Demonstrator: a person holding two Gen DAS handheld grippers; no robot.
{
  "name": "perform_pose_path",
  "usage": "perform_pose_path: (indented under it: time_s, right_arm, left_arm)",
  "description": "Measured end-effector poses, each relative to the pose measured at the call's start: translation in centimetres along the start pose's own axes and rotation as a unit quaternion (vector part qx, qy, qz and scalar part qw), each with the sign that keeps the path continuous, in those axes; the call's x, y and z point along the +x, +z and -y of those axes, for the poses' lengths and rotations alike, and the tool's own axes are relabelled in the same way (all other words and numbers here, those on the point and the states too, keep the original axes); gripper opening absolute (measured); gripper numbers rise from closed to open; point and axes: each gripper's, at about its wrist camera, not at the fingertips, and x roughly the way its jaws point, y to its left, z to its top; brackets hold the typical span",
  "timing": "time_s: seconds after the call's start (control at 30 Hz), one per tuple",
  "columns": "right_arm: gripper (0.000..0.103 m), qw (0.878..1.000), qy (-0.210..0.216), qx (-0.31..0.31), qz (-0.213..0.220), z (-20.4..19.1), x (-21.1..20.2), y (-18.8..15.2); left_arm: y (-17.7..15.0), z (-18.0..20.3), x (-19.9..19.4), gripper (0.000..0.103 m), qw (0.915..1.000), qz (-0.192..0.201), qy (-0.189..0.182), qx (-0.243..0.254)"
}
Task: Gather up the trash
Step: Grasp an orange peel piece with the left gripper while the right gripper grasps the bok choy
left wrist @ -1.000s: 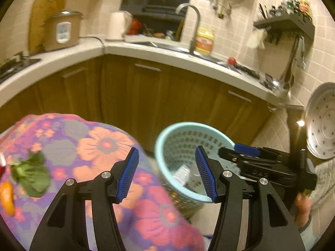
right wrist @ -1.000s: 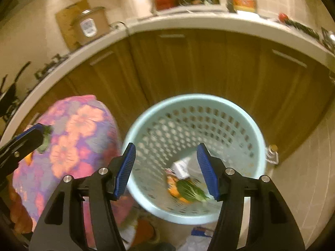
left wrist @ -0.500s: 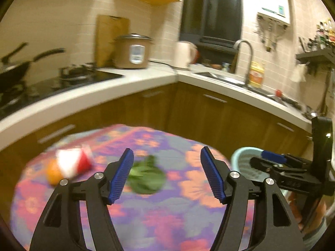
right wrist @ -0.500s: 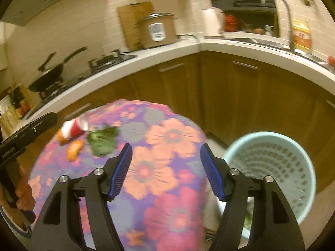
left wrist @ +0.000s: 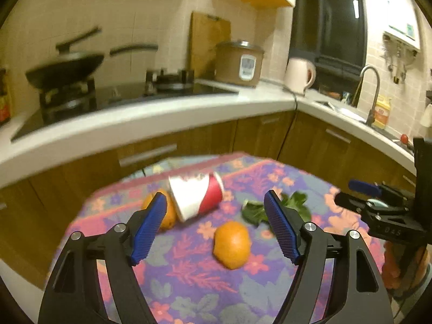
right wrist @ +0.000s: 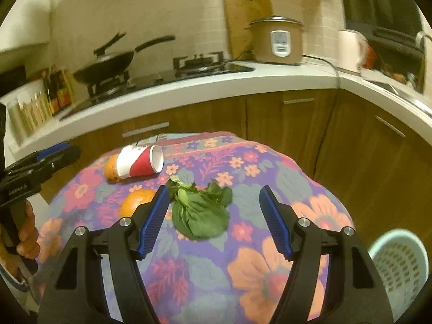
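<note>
left gripper [left wrist: 213,226]: jaws wide, just been opening, nothing held; hangs above the floral tabletop [left wrist: 194,278]
right gripper [right wrist: 213,221]: jaws apart, opened a little more within the last second, empty; tilted down over the leafy green
leafy green [right wrist: 201,214]: lies flat on tabletop, seen between right gripper's blue pads [right wrist: 154,222], not touched
paper cup [left wrist: 197,195]: red and white, on its side, far part of tabletop
orange peel, near [left wrist: 231,244]: in front of cup, apart from it
orange peel, far [right wrist: 110,168]: touching cup's base end
basket [right wrist: 399,264]: pale blue, on floor right of tabletop
hand [right wrist: 25,232]: grips left gripper's handle
</note>
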Motion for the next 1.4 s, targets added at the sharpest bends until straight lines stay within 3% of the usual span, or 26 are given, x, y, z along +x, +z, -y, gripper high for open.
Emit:
perform_pose_path:
  time_s: [0.4,0.53,0.9,1.03,1.17,1.27,1.3,1.4]
  right_arm:
    - [0.067,0.995,0.005,-0.024,-0.093,-0.6,8.3,-0.2]
    - [0.068,0.992,0.008,-0.023,-0.121,-0.5,9.5,-0.4]
    - [0.073,0.989,0.023,-0.020,-0.141,-0.5,10.1,-0.6]
    - [0.072,0.988,0.027,-0.017,-0.154,-0.5,10.4,-0.7]
    - [0.046,0.987,0.038,-0.035,-0.150,-1.3,10.1,-0.9]
    - [0.039,0.988,0.032,-0.053,-0.138,-2.0,9.6,-1.0]
    - [0.038,0.989,0.032,-0.057,-0.134,-2.1,9.4,-1.0]
    - [0.032,0.990,0.038,-0.072,-0.112,-2.6,8.4,-1.0]
  left_arm:
    - [-3.8,-1.0,7.9,0.073,0.9918,-0.110,-0.001,-0.067]
    - [-4.1,-0.8,8.7,0.072,0.9894,-0.133,0.008,-0.058]
    - [-4.7,1.4,9.1,0.071,0.9881,-0.153,-0.018,-0.010]
    - [-4.7,1.5,9.2,0.061,0.9882,-0.152,-0.016,-0.008]
    - [-4.7,1.4,9.1,0.047,0.9886,-0.149,-0.012,-0.012]
    - [-4.6,1.3,9.1,0.036,0.9888,-0.148,-0.014,-0.015]
    - [-4.6,1.2,9.0,0.024,0.9889,-0.147,-0.014,-0.016]
    - [-4.6,0.9,8.9,0.017,0.9889,-0.144,-0.026,-0.025]
